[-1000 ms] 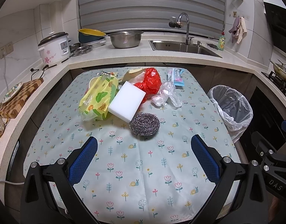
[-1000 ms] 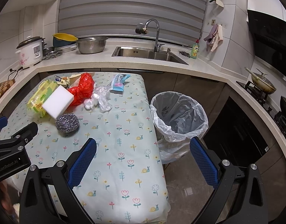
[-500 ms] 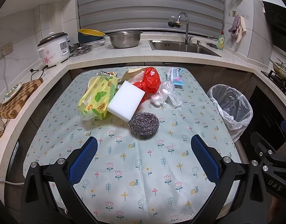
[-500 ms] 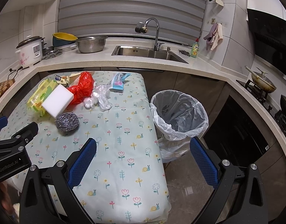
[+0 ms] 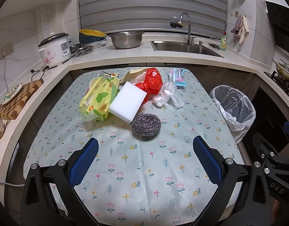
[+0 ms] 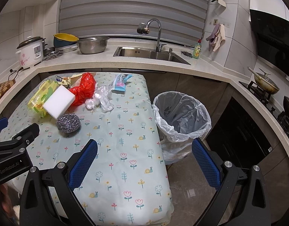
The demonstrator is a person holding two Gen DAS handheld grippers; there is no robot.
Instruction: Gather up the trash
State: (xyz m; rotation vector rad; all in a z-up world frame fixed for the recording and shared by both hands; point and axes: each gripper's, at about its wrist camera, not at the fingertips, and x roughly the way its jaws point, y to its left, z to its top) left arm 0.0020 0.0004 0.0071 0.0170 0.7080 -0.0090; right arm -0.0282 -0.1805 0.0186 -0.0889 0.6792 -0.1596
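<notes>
1. Left gripper (image 5: 145, 150), black frame with blue ribbed pads: jaws spread wide, nothing between them, hovering over the near half of the table.
2. Right gripper (image 6: 144, 151), same build: jaws also spread wide and empty, aimed across the table's right edge toward the bin.
3. Nearest trash to the left gripper: round silver steel-wool scourer (image 5: 146, 124), just ahead of the pads, touching the white rectangular sponge block (image 5: 127, 101).
4. Behind these: yellow-green plastic wipes pack (image 5: 99, 98), crumpled red plastic bag (image 5: 151, 82), crumpled clear plastic wrap (image 5: 168, 95), blue-pink flat packet (image 5: 177, 78). All lie on the floral-print tablecloth (image 5: 135, 165).
5. White-lined round trash bin (image 6: 181, 113) stands on the floor just beside the table's right edge; looks empty or nearly so.
6. Step, as judged: approach, nothing picked yet. Collecting seems not begun.
7. Next move likely calls for advancing the left gripper so the scourer sits between the pads, closing, then carrying it right to the bin. Scourer is springy, should squeeze easily; sponge may get nudged.
</notes>
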